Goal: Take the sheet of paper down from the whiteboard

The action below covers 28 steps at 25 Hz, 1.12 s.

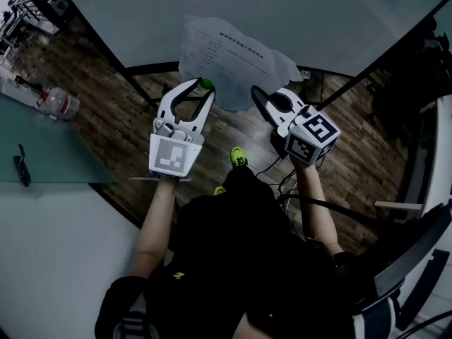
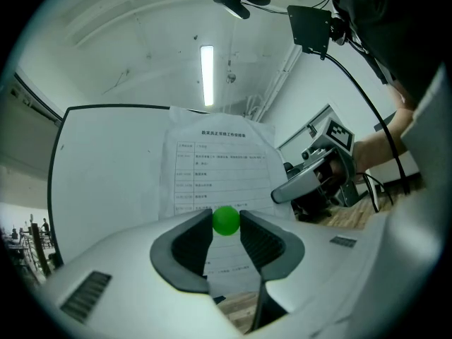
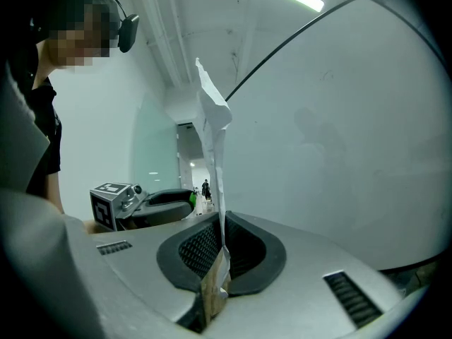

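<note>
left gripper [image 1: 203, 85]: jaws partly apart, tips pinching a small green ball [image 2: 226, 219] | right gripper [image 3: 220, 249]: jaws nearly together, clamped on the edge of the sheet of paper [image 1: 227, 56] | sheet of paper: crumpled, upright, just in front of the whiteboard [image 1: 141, 13], beside the left gripper

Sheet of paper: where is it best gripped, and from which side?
Near a side edge, coming in edge-on so the jaws close on both faces: the sheet of paper is thin and stands upright. The right gripper pinches it this way; the left gripper is shut on a green ball.
</note>
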{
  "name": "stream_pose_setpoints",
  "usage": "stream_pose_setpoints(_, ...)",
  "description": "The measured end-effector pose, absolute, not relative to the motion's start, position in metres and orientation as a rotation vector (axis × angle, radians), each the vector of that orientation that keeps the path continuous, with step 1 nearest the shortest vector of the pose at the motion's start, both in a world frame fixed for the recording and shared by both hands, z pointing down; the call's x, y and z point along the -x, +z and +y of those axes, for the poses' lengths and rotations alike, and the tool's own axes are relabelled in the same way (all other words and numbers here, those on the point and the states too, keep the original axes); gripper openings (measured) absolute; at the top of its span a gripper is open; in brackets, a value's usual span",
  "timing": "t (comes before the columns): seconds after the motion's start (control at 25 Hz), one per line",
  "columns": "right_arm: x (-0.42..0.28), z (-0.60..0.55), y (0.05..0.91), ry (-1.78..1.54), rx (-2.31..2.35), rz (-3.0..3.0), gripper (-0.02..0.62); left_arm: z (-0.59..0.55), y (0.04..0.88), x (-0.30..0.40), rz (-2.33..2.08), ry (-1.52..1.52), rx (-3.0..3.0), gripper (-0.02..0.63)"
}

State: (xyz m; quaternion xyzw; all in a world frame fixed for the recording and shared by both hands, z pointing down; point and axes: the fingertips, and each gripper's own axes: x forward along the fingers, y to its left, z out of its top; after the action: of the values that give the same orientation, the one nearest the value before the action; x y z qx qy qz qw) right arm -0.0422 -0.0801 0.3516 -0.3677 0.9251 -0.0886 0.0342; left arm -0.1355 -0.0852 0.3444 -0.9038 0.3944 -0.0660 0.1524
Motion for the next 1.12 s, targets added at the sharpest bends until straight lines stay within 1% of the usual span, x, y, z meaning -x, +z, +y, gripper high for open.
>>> stream_pose_setpoints(0.52,0.067,-0.02,0.361,-0.304,1.102,2.862,0.028,-0.028,0.356,0.157,1.126,-0.196,2.611,0.141)
stream_pose_setpoints(1.12,0.065,-0.009,0.358,-0.285,1.104,2.932,0.028,-0.027,0.343,0.149,1.122,-0.166,2.633,0.141)
